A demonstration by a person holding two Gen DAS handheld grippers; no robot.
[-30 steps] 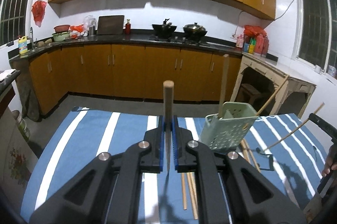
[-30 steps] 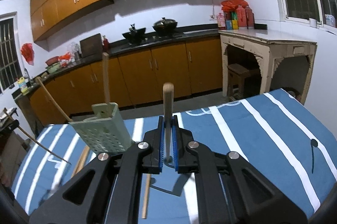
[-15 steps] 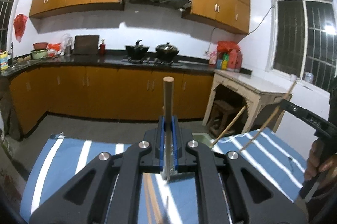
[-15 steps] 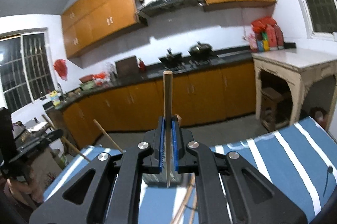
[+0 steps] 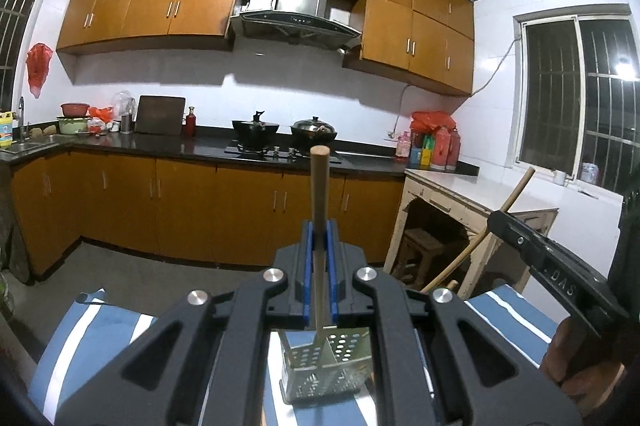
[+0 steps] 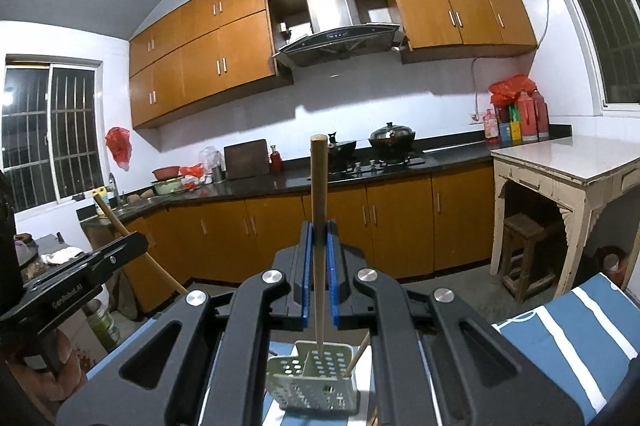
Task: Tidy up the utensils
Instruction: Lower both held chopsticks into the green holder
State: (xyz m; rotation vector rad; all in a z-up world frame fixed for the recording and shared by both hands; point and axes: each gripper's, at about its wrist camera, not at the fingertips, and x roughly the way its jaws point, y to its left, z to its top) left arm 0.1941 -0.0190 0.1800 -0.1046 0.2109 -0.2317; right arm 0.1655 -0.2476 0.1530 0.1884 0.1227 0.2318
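Left gripper point(image 5: 319, 246): clenched on an upright wooden chopstick point(image 5: 320, 210), tip just above the perforated green holder point(image 5: 324, 366) directly below. Right gripper point(image 6: 319, 246): clenched on a second chopstick point(image 6: 319, 218), tip entering the same holder point(image 6: 316, 378), which stands on the blue-and-white striped desk point(image 6: 560, 338); another stick point(image 6: 358, 356) leans inside, right of the tip.
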